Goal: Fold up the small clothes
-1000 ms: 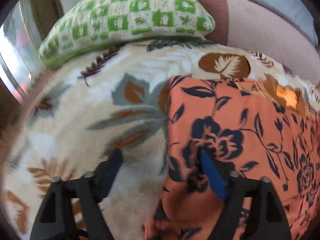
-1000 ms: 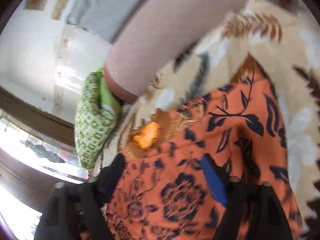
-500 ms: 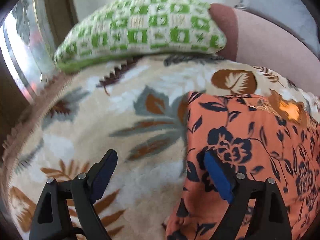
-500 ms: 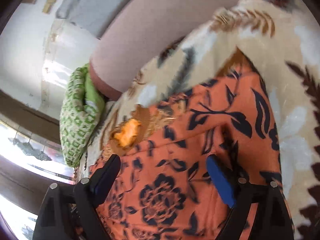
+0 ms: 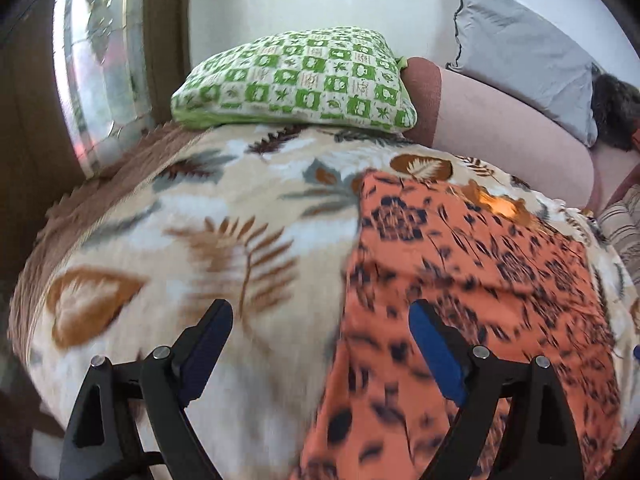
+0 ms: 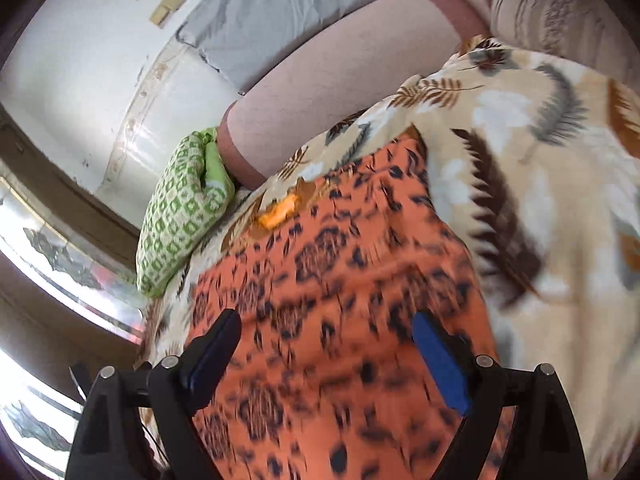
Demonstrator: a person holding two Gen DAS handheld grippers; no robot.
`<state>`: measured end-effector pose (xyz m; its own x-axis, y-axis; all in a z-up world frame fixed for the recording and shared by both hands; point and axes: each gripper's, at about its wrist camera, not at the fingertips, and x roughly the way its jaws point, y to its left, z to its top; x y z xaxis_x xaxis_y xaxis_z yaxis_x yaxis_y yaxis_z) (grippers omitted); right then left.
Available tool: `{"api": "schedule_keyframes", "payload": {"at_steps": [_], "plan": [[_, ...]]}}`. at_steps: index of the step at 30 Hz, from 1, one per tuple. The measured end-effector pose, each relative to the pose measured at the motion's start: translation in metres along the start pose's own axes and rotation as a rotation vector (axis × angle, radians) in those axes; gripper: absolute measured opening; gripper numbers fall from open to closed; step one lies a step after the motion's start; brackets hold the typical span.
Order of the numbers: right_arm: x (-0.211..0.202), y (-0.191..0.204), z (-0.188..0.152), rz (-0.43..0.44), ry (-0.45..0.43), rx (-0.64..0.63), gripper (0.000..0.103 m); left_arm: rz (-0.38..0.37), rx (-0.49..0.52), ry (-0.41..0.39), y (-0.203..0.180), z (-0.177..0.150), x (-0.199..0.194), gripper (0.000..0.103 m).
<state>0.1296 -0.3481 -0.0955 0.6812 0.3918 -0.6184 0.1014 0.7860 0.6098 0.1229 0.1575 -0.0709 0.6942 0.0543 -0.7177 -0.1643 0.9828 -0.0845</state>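
An orange garment with a dark floral print [image 5: 472, 292] lies spread flat on a cream leaf-patterned blanket [image 5: 224, 240]. My left gripper [image 5: 320, 340] is open and empty, raised over the garment's left edge, one finger over the blanket and one over the cloth. In the right wrist view the same garment [image 6: 340, 300] fills the middle. My right gripper [image 6: 326, 352] is open and empty, above the garment near its right side. A brighter orange patch [image 6: 278, 212] shows at the garment's far edge.
A green-and-white checked pillow [image 5: 296, 80] lies at the head of the bed by a window [image 5: 96, 80]. A pink bolster [image 5: 508, 132] and a grey pillow [image 5: 520, 60] sit behind the garment. A striped cushion [image 6: 552, 12] lies at the far right.
Both grippers have pulled back and up from the garment, so more of the bed and the wall shows. Both stay open. The garment lies as before.
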Motion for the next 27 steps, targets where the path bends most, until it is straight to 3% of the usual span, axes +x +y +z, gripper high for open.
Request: {"api": "schedule_keyframes", "payload": {"at_steps": [8,14,17,23,27], "plan": [[-0.055,-0.010,-0.041,-0.008,-0.033,0.046,0.090,-0.031,0.013,-0.003,0.015,-0.048,-0.057,0.090],[-0.081,-0.010,-0.052,-0.016,-0.041,0.041,0.090,-0.041,-0.020,0.044,0.028,-0.065,-0.072,0.090],[-0.083,-0.016,-0.056,-0.054,0.005,0.035,0.090,-0.072,-0.023,0.093,0.028,-0.076,-0.071,0.090],[-0.065,-0.035,-0.065,-0.132,0.209,-0.018,0.090,-0.120,-0.016,0.241,0.023,-0.102,-0.051,0.090],[-0.074,-0.039,-0.072,-0.135,0.205,-0.051,0.090,-0.130,-0.025,0.243,0.024,-0.108,-0.057,0.090]]}}
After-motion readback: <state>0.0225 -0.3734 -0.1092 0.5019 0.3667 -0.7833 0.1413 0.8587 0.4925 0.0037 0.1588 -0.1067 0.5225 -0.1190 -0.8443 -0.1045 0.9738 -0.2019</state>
